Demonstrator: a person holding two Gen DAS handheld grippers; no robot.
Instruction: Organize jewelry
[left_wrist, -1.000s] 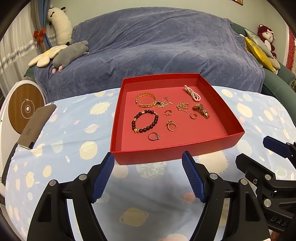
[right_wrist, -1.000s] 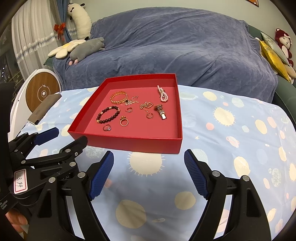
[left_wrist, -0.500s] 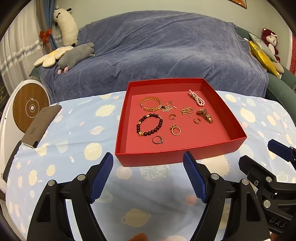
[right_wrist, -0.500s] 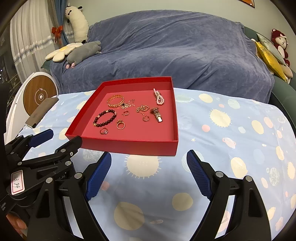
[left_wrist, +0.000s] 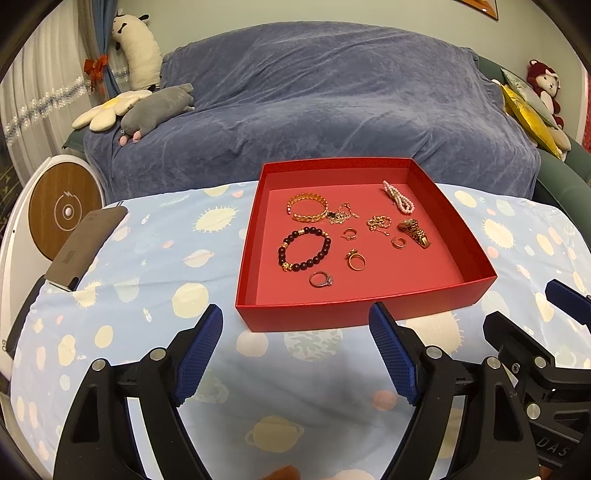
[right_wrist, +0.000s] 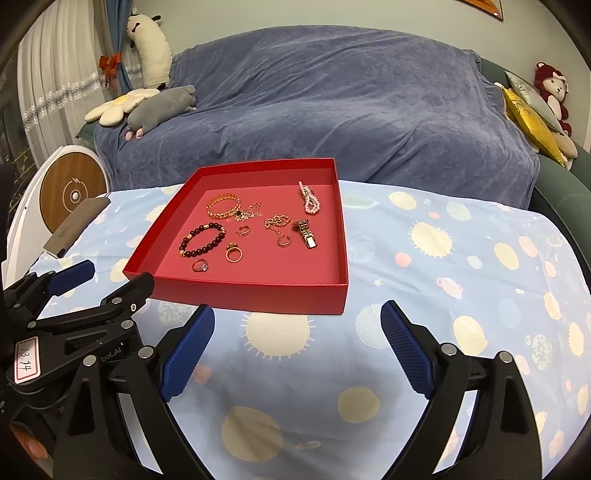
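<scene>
**Both tongs wide apart, the jewelry sits in the red box**

Here, the left tongs (left_wrist: 295, 328) hang over the table with their blue tips far apart. They have just been opening, and there is nothing between them. The right tongs (right_wrist: 297, 325) hang beside them and have just been opening too. Their tips are spread wide with nothing in between. Neither pair touches anything.

Under the tongs is a light blue cloth (left_wrist: 155, 266) with suns and planets on it. A red box (left_wrist: 332, 317) with low walls stands on the cloth, just past the tips of the tongs.

All the jewelry lies loose on the floor of the box. A dark bead bracelet (left_wrist: 303, 249) is on the left side. A gold bracelet (left_wrist: 307, 207) lies behind it, with a thin chain (left_wrist: 343, 216) touching it. A silver ring with a stone (left_wrist: 321, 278) is nearest the front wall. A gold ring (left_wrist: 355, 259) lies just beside it. A pink bead string (left_wrist: 399, 196) is near the back. A gold watch strap (left_wrist: 413, 232) lies on the right, near another small chain (left_wrist: 378, 223). Two little open rings (left_wrist: 349, 233) (left_wrist: 399, 242) lie in the middle.

Behind the table is a sofa under a blue blanket (left_wrist: 314, 103). A grey soft toy (left_wrist: 155, 109) lies on its left end.
</scene>
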